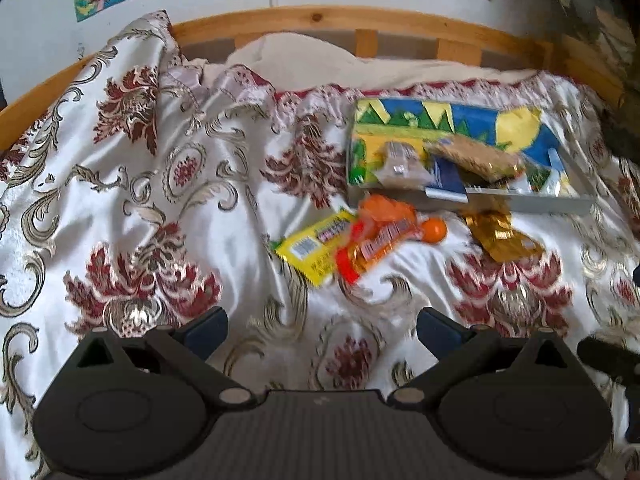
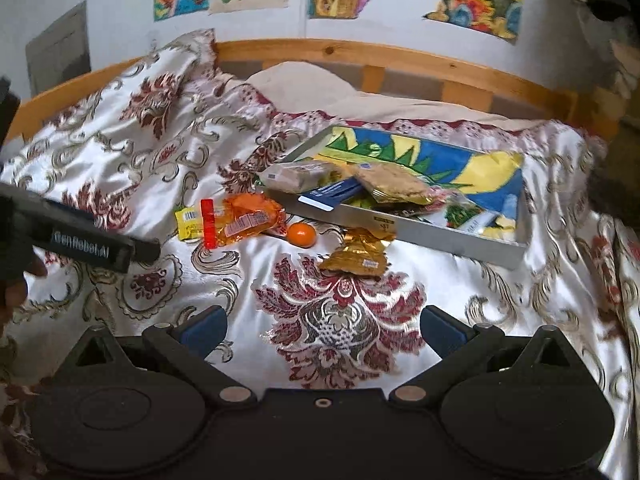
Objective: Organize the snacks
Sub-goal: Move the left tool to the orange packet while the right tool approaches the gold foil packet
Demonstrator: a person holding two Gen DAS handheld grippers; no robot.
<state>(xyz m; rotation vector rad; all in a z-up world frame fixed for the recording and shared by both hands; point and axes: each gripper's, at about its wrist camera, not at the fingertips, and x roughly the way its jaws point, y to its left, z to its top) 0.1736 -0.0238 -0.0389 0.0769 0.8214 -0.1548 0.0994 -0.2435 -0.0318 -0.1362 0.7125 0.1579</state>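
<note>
A shallow grey tray (image 1: 520, 202) (image 2: 440, 236) with a bright painted lining lies on the bed and holds several wrapped snacks. In front of it lie a yellow packet (image 1: 310, 250) (image 2: 187, 219), an orange-red packet (image 1: 376, 240) (image 2: 240, 220), a small orange fruit (image 1: 434, 230) (image 2: 302, 234) and a gold foil packet (image 1: 504, 236) (image 2: 358, 256). My left gripper (image 1: 322, 330) hovers open just short of the yellow and orange packets. My right gripper (image 2: 322, 330) is open too, nearer than the gold packet. Neither holds anything.
The satin bedspread (image 1: 140, 200) (image 2: 340, 320) with red and gold patterns is rumpled at the left. A wooden bed rail (image 1: 320, 20) (image 2: 360, 54) and a wall with drawings lie behind. The other hand-held gripper's body (image 2: 80, 240) enters the right wrist view from the left.
</note>
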